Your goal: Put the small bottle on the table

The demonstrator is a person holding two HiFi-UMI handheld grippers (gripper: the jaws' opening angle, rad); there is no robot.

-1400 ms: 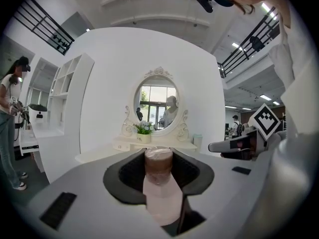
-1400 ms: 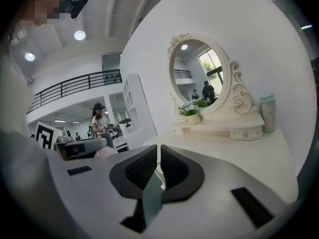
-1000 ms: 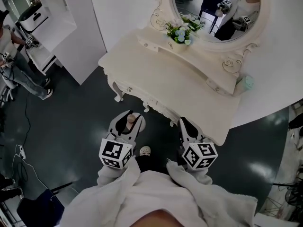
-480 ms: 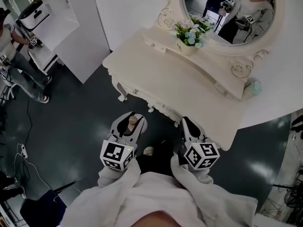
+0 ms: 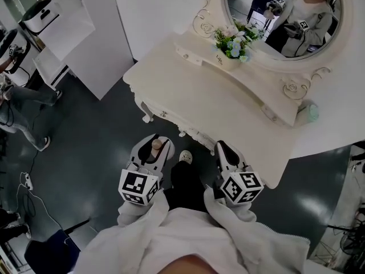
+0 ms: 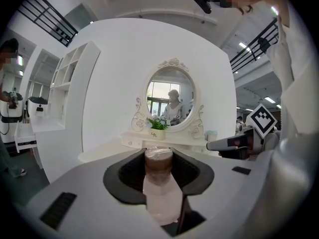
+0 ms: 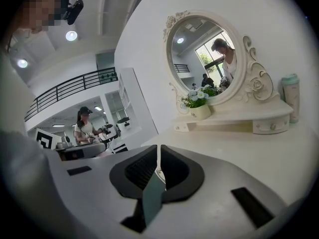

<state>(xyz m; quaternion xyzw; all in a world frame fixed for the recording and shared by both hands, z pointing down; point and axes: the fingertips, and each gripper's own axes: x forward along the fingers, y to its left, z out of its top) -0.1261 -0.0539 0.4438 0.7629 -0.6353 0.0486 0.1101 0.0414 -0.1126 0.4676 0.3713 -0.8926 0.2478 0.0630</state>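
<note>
Bottles: one, a small bottle [image 6: 158, 193] with a pale pink body and a brown cap. Claws: two. The left claw [image 5: 157, 143] stands partly apart, clamped on the small bottle with its pads against the sides and the cap pointing toward the counter [image 5: 199, 96]. It holds the bottle over the dark floor [image 5: 85, 141], short of the counter's edge. The right claw [image 7: 158, 156] is pressed together and empty, beside the left. The counter carries one oval mirror [image 5: 285, 16], one flower pot [image 5: 231, 45] and one green tumbler [image 5: 311, 113].

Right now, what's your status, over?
Left gripper shut on small bottle, not yet on table. Right gripper shut, empty. Flower pot and green cup sit far back, out of the way.
</note>
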